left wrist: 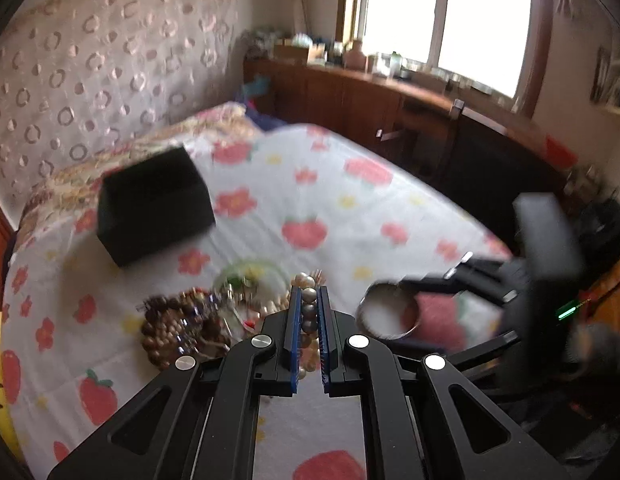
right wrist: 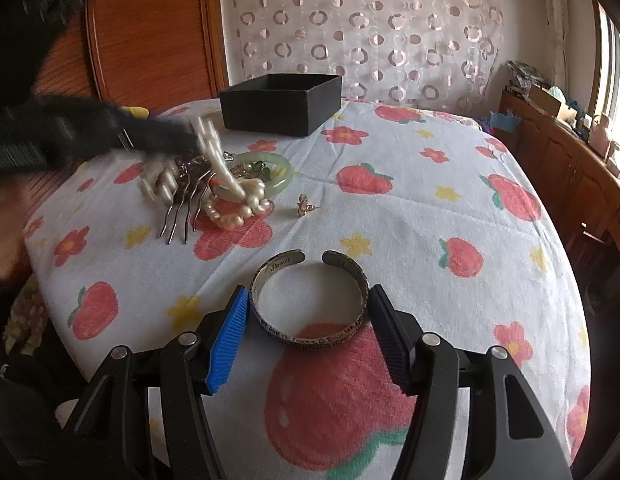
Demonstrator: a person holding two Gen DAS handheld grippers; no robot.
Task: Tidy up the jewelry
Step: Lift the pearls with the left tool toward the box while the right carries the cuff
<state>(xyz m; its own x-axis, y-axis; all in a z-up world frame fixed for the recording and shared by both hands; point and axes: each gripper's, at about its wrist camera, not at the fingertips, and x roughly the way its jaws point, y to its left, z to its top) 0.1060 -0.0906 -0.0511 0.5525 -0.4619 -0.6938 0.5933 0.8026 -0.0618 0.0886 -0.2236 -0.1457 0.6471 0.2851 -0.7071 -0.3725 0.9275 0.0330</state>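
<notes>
My left gripper (left wrist: 309,294) is shut on a pearl strand (left wrist: 308,308), lifting it from the jewelry pile (left wrist: 189,320); from the right wrist view the strand (right wrist: 217,160) hangs blurred from that gripper (right wrist: 193,136). My right gripper (right wrist: 307,300) has its pads against both sides of a silver engraved cuff bracelet (right wrist: 310,332) on the table; it also shows in the left wrist view (left wrist: 390,316). An open black box (right wrist: 281,104) stands at the back, and also shows in the left wrist view (left wrist: 153,204).
A green jade bangle (right wrist: 277,176), a metal hair comb (right wrist: 185,208), a pearl bracelet (right wrist: 229,208) and a small earring (right wrist: 303,205) lie on the strawberry-print tablecloth (right wrist: 430,220). Brown bead bracelets (left wrist: 169,332) lie in the pile. A wooden cabinet (left wrist: 390,100) runs under the window.
</notes>
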